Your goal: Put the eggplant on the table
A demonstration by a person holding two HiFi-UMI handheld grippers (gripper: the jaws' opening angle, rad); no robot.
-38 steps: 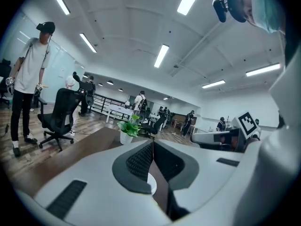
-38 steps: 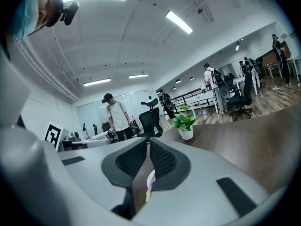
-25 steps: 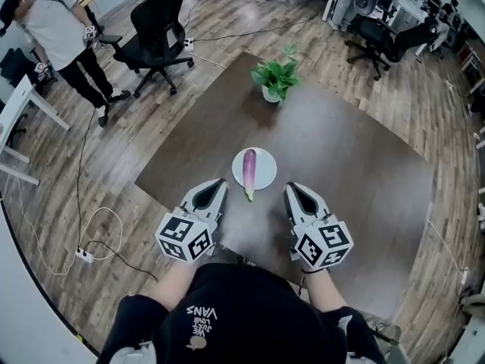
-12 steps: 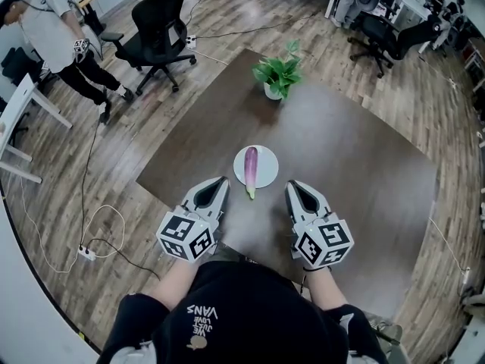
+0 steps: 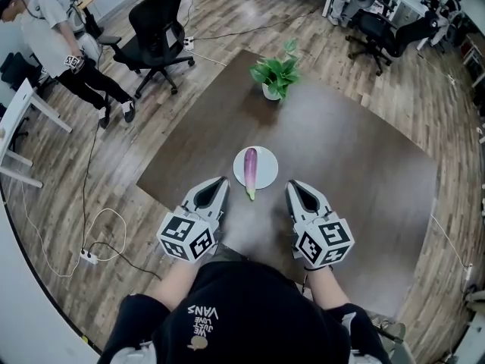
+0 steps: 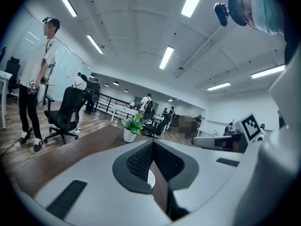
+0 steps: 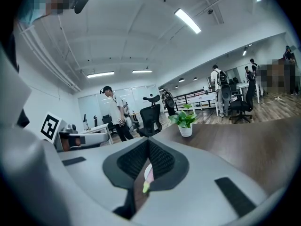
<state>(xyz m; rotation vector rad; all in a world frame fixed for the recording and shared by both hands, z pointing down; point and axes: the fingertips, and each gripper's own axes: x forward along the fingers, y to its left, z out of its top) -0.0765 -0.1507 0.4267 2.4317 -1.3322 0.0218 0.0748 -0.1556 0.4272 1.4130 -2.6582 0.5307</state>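
Eggplant [image 5: 250, 170] lies on plate [image 5: 266, 170], table [image 5: 348, 150]. Left gripper [image 5: 220, 181] and right gripper [image 5: 292, 185] flank it, fingers pressed together, empty.

I hold my left gripper [image 5: 218, 182] and right gripper [image 5: 292, 186] at the near edge of the brown table [image 5: 348, 158], jaws together. The white plate [image 5: 267, 174] sits just beyond and between them. The purple eggplant [image 5: 251, 167] lies on it, green stem past the near rim, and a potted plant [image 5: 276, 74] stands at the far corner.
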